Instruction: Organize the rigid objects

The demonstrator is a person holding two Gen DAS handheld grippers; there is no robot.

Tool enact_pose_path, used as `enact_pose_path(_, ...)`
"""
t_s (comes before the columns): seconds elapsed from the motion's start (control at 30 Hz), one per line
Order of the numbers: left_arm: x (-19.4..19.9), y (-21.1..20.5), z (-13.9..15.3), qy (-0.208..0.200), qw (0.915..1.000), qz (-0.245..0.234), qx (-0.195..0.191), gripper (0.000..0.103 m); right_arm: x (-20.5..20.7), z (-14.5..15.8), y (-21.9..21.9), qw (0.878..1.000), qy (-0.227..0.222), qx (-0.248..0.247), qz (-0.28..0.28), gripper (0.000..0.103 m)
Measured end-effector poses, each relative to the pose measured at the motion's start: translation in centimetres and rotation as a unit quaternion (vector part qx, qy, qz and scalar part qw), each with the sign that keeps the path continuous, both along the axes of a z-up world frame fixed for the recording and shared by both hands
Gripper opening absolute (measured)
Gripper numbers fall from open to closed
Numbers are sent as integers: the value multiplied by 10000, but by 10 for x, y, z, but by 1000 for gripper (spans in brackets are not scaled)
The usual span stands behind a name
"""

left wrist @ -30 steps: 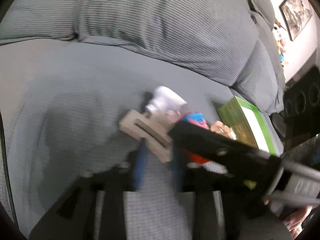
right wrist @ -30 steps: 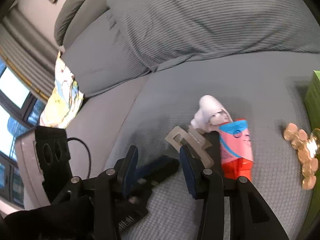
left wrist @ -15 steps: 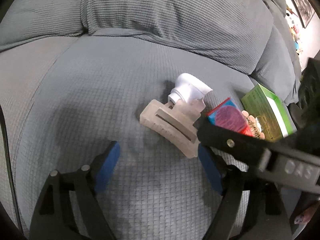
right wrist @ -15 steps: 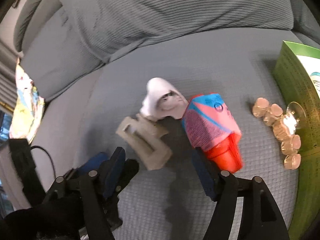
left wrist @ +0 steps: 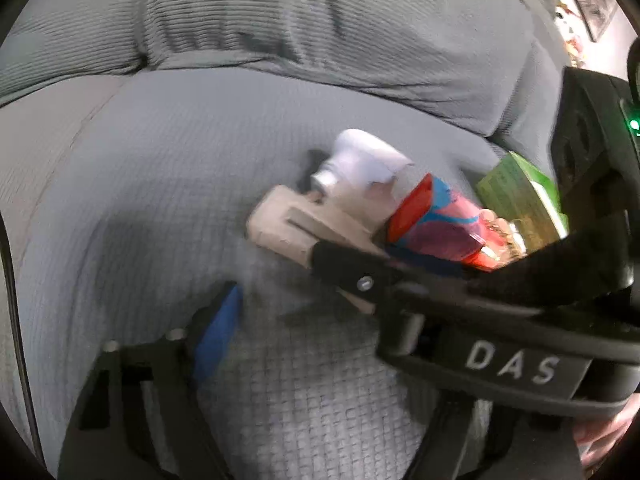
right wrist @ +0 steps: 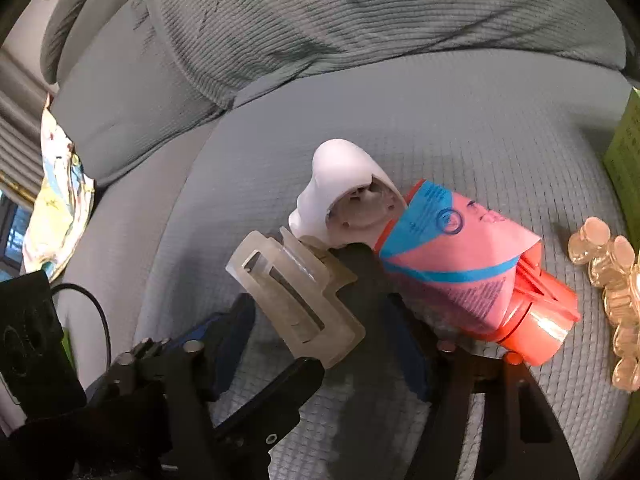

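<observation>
- On the grey waffle-weave sofa seat (left wrist: 132,184), my left camera shows the translucent beige plastic claw clip (left wrist: 296,232) touching the white spray-nozzle head (left wrist: 360,164) and the pink-and-blue tube with a red cap (left wrist: 436,228). My left gripper (left wrist: 320,320) stands wide open, holding nothing; the right tool crosses in front.
- From my right camera, the right gripper (right wrist: 324,328) is spread wide, its fingers either side of the clip (right wrist: 296,300), gripping nothing. Amber beaded piece (right wrist: 616,280) lies just beside the green box (right wrist: 628,152).

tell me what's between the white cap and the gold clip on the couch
The pink tube lies between the white cap and gold clip, seen in the right wrist view.
</observation>
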State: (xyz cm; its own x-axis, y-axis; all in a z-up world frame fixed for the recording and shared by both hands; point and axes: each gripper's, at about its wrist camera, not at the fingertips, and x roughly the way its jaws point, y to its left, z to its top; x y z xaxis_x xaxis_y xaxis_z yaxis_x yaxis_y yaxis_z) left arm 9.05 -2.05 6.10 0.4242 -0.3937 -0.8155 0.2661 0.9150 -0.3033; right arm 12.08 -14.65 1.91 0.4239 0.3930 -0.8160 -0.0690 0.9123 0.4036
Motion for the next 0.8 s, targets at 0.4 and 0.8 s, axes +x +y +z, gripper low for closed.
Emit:
enact_pose_path(0.4,-11,-18,23,-564,9974,-123,428,34,-16,14,9,9981,-456,177,385,40)
enact_pose_path(0.8,-65,-88,94,-2107,9726,-978,111,32,-92,98,-56,9773,-2052,111,-520,40)
